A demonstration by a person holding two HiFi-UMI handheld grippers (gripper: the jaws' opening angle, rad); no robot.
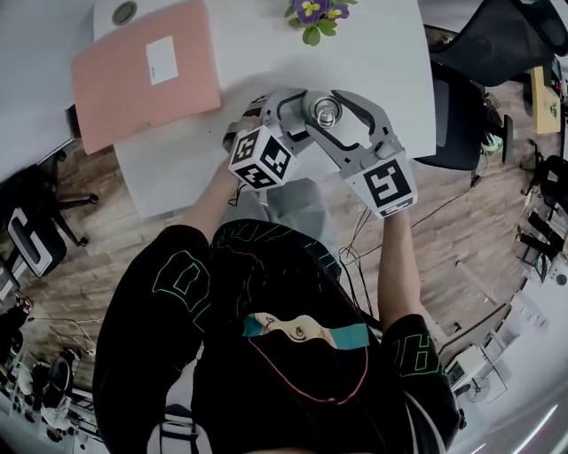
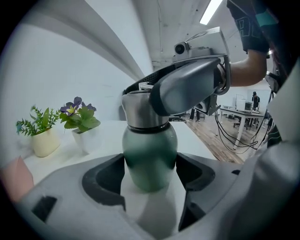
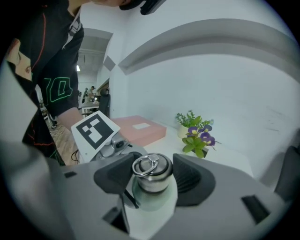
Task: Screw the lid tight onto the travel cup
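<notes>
Black-shirted person (image 1: 266, 355) fills the head view's lower half; at twelve o'clock, over the white table (image 1: 390, 62), both tools meet. Left gripper (image 2: 150, 174) is clenched on the green cup (image 2: 150, 152), which seems to stand on the table. Right gripper (image 3: 151, 183) straddles the steel lid (image 3: 151, 172) on top, jaws loose, not pressing. If they bite off-centre, the lid could cross-thread; a hard twist might spin the smooth cup in its clamp.

A pink folder (image 1: 146, 71) and potted purple flowers (image 1: 315, 11) sit well apart on the white table (image 1: 382, 53).
</notes>
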